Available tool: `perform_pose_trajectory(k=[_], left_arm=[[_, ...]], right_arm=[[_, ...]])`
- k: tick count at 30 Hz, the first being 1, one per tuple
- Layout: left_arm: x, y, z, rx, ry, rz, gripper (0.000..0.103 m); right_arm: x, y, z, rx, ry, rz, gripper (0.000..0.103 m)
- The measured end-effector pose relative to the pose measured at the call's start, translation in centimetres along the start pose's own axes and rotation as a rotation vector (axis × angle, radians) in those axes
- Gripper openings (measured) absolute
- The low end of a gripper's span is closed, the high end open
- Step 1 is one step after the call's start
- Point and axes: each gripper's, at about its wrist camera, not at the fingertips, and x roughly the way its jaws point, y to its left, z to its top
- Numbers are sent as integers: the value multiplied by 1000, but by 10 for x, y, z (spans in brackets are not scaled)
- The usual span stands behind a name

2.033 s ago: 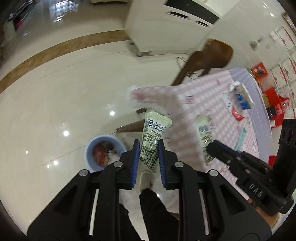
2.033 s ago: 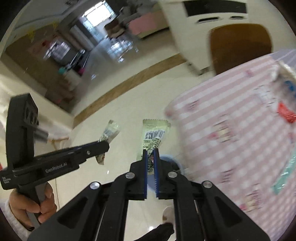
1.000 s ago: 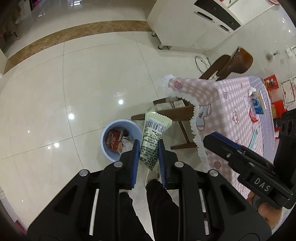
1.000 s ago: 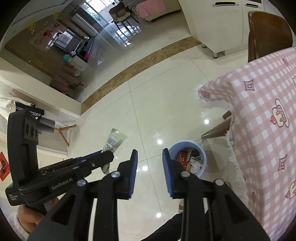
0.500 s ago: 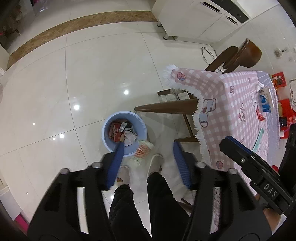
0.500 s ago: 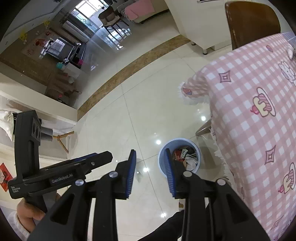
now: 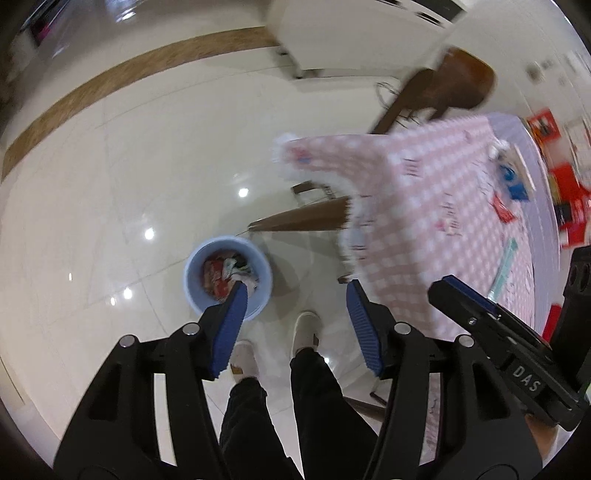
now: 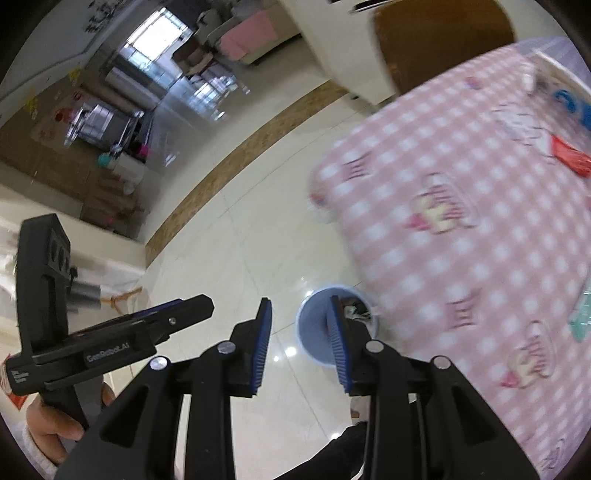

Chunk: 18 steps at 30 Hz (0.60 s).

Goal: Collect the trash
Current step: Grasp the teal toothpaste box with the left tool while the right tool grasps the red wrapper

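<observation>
A light blue trash bin [image 7: 228, 276] stands on the tiled floor beside the table, with red and white wrappers inside; it also shows in the right wrist view [image 8: 314, 332]. My left gripper [image 7: 295, 325] is open wide and empty, high above the floor just right of the bin. My right gripper [image 8: 300, 343] is open and empty, above the bin. On the pink checked tablecloth [image 7: 424, 221] lie a red wrapper [image 7: 503, 211], a blue and white packet [image 7: 511, 181] and a teal wrapper [image 7: 506, 258]. The red wrapper [image 8: 570, 158] shows in the right wrist view too.
A wooden chair [image 7: 443, 92] stands at the table's far side and another chair's rail [image 7: 303, 219] pokes out under the cloth. A white cabinet [image 7: 351, 33] is beyond. The person's legs and white shoes [image 7: 304, 328] are below the grippers.
The left gripper opened and let go of the green-white wrapper, which is no longer in view. The right gripper let its wrapper go earlier. Both views now swing toward the table, with blur.
</observation>
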Motion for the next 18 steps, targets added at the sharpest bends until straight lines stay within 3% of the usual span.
perform_pose_trajectory(k=[4, 11, 18], left_arm=[[12, -68, 7, 138, 5, -31, 55], [50, -207, 1, 410, 57, -88, 58], [100, -320, -19, 613, 133, -126, 58]], right_arm=[[-34, -41, 1, 52, -89, -77, 31], [-105, -151, -9, 233, -236, -251, 31], [-148, -246, -23, 400, -275, -334, 36]])
